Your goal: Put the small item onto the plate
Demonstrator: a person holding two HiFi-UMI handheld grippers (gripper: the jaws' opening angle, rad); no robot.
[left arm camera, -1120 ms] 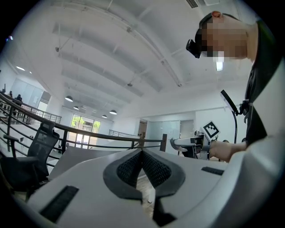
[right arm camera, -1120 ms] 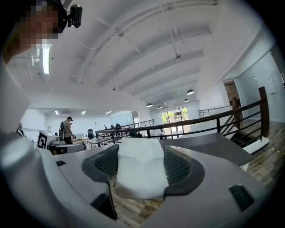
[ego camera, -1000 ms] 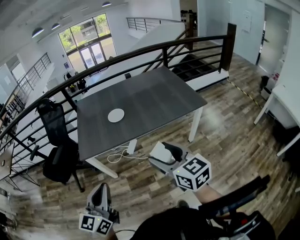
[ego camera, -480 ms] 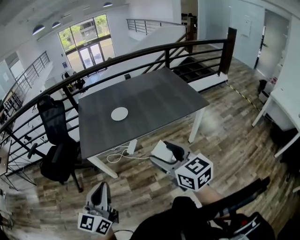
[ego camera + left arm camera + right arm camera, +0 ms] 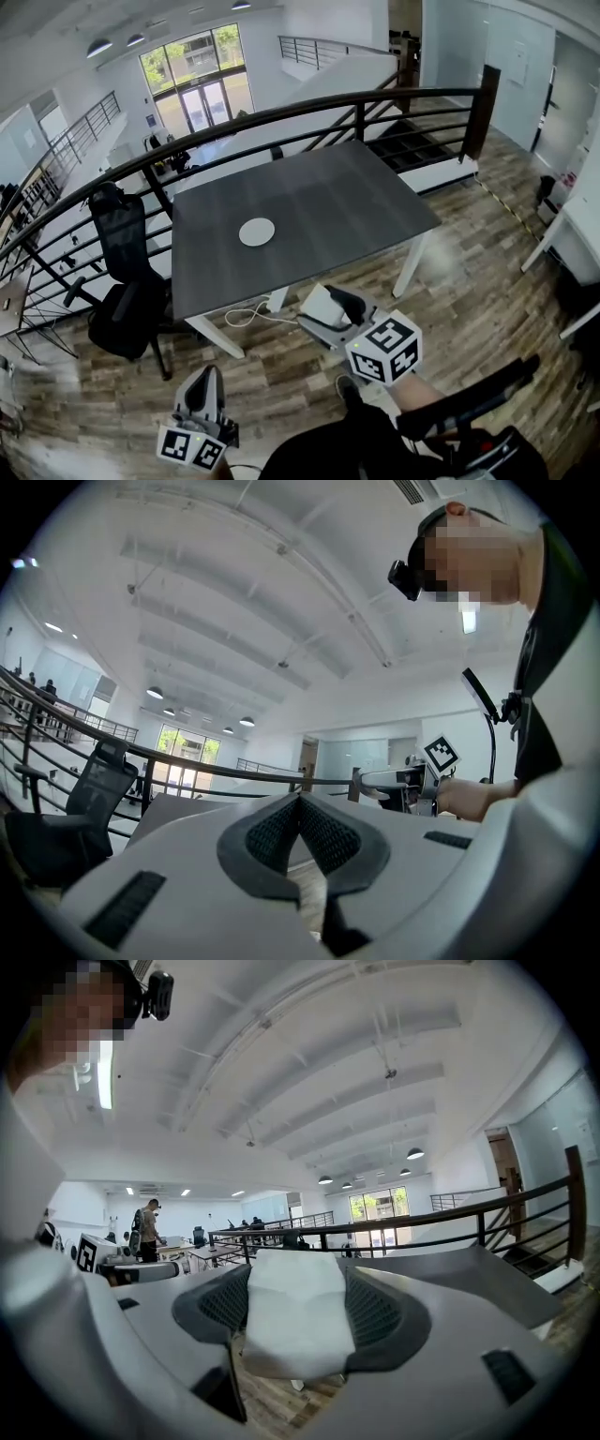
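Note:
A round white plate (image 5: pixel 256 232) lies on the left part of the dark grey table (image 5: pixel 328 206) in the head view. My right gripper (image 5: pixel 325 307) hovers over the wooden floor in front of the table, short of its near edge. It is shut on a small white blocky item (image 5: pixel 322 304), which fills the gap between the pads in the right gripper view (image 5: pixel 295 1321). My left gripper (image 5: pixel 203 382) hangs low at the bottom left, well back from the table. Its jaws meet at the tip with nothing between them (image 5: pixel 300 803).
A black office chair (image 5: pixel 127 272) stands at the table's left end. A dark curved railing (image 5: pixel 309 108) runs behind the table. A white cable (image 5: pixel 246 314) lies on the floor under the near edge. A white desk (image 5: pixel 586 234) is at the right.
The head view has shifted, so the table and plate sit slightly further right and lower in the picture. Both grippers keep their places and their hold.

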